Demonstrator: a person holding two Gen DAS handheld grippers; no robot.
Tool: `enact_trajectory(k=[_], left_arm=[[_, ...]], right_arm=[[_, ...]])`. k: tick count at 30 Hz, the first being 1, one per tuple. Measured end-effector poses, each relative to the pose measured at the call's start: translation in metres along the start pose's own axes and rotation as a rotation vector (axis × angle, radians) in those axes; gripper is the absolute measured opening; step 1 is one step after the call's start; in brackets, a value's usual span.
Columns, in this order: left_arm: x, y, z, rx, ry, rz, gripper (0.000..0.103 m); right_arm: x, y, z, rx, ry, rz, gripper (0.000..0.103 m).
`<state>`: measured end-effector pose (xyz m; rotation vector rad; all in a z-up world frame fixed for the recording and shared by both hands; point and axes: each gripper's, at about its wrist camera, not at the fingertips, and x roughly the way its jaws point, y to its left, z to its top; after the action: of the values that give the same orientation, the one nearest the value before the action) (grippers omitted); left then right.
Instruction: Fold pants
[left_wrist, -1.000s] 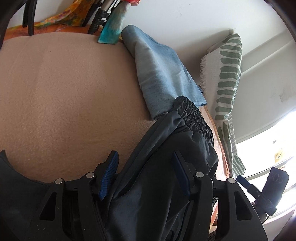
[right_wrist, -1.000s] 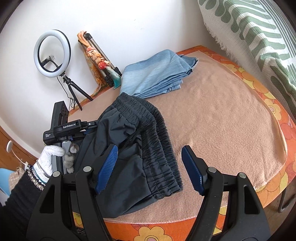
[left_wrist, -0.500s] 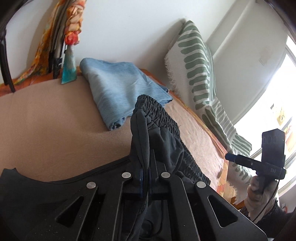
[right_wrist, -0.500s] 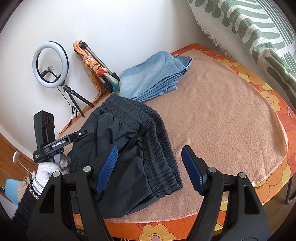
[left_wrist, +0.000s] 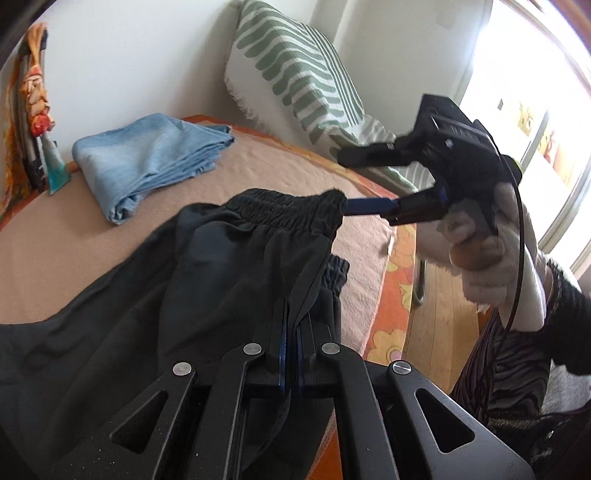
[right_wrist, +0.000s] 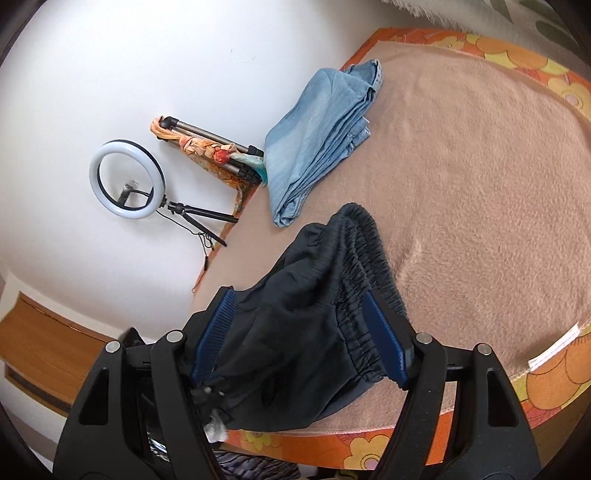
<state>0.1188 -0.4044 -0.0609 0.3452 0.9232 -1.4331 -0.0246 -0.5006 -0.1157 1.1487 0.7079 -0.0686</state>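
the dark pants (left_wrist: 229, 266) are thin, limp and light, so they will sag from any hold. they lie at the bed's (right_wrist: 480, 184) near edge. the left gripper (left_wrist: 290, 343) has its jaws clamped on a fabric fold; the right gripper (right_wrist: 303, 332) has its jaws wide around the stiffer elastic waistband (right_wrist: 369, 258), the best place to grip.

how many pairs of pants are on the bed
2. The dark pants lie at the near edge of the bed, waistband lifted between the grippers. The folded blue jeans sit by the wall. Nothing else looks like pants, though the views don't cover the whole bed.
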Motion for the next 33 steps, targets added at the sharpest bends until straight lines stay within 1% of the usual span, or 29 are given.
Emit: enact_trajectory(k=[1, 3, 7, 8, 9, 10, 11, 12, 14, 15, 16, 17, 19, 20, 23, 25, 27, 29, 30, 31, 33], left_arm=[[0.005, -0.003, -0.003, 0.012, 0.018, 0.006, 0.002], [0.014, -0.007, -0.007, 0.026, 0.041, 0.019, 0.002], [0.016, -0.003, -0.008, 0.001, 0.040, 0.010, 0.002], [0.014, -0.005, -0.010, 0.000, 0.038, 0.007, 0.002], [0.012, -0.008, -0.012, 0.004, 0.038, 0.005, 0.002], [0.011, -0.010, -0.012, 0.009, 0.039, 0.005, 0.002], [0.009, -0.013, -0.013, 0.015, 0.042, 0.006, 0.002], [0.008, -0.015, -0.013, 0.022, 0.043, 0.005, 0.002], [0.005, -0.018, -0.012, 0.028, 0.041, 0.003, 0.002], [0.002, -0.020, -0.012, 0.027, 0.037, -0.003, 0.002], [-0.001, -0.022, -0.012, 0.024, 0.032, -0.010, 0.002], [-0.003, -0.023, -0.012, 0.019, 0.026, -0.017, 0.002], [-0.005, -0.027, -0.014, 0.008, 0.020, -0.038, 0.002], [-0.005, -0.028, -0.016, 0.001, 0.024, -0.052, 0.002], [0.004, -0.033, -0.026, 0.004, 0.056, -0.064, 0.002], [0.009, -0.037, -0.032, 0.021, 0.073, -0.061, 0.002], [0.009, -0.039, -0.036, 0.014, 0.099, -0.062, 0.004], [0.001, -0.037, -0.038, -0.010, 0.101, -0.061, 0.011], [-0.006, -0.035, -0.038, -0.025, 0.094, -0.058, 0.012], [-0.016, -0.031, -0.038, -0.044, 0.079, -0.059, 0.012], [-0.041, -0.022, -0.039, -0.081, 0.035, -0.050, 0.014]], right_arm=[[0.002, -0.002, 0.000, 0.009, 0.013, -0.001, 0.074], [0.009, -0.004, -0.003, -0.012, 0.023, -0.067, 0.074], [0.026, -0.005, -0.011, -0.057, 0.063, -0.189, 0.074], [0.030, -0.006, -0.012, -0.063, 0.073, -0.201, 0.070], [0.034, -0.006, -0.014, -0.067, 0.087, -0.202, 0.060], [0.038, -0.006, -0.016, -0.075, 0.108, -0.201, 0.055], [0.038, -0.007, -0.017, -0.089, 0.116, -0.216, 0.043], [0.041, -0.005, -0.019, -0.109, 0.118, -0.241, 0.027], [0.042, -0.003, -0.021, -0.120, 0.126, -0.252, 0.022], [0.041, -0.002, -0.021, -0.112, 0.123, -0.242, 0.018], [0.037, 0.001, -0.021, -0.111, 0.117, -0.230, 0.012], [0.030, 0.004, -0.020, -0.117, 0.110, -0.220, 0.010], [0.017, 0.008, -0.020, -0.141, 0.091, -0.216, 0.009], [0.011, 0.008, -0.020, -0.152, 0.078, -0.236, 0.009], [0.003, -0.002, -0.021, -0.175, 0.057, -0.339, 0.008], [0.004, -0.008, -0.022, -0.167, 0.065, -0.350, 0.007], [0.005, -0.008, -0.025, -0.184, 0.067, -0.371, 0.007], [0.008, -0.003, -0.027, -0.221, 0.068, -0.401, 0.007], [0.009, -0.001, -0.027, -0.237, 0.065, -0.422, 0.007], [0.009, 0.001, -0.027, -0.254, 0.059, -0.445, 0.007], [0.007, 0.009, -0.027, -0.291, 0.049, -0.458, 0.007]])
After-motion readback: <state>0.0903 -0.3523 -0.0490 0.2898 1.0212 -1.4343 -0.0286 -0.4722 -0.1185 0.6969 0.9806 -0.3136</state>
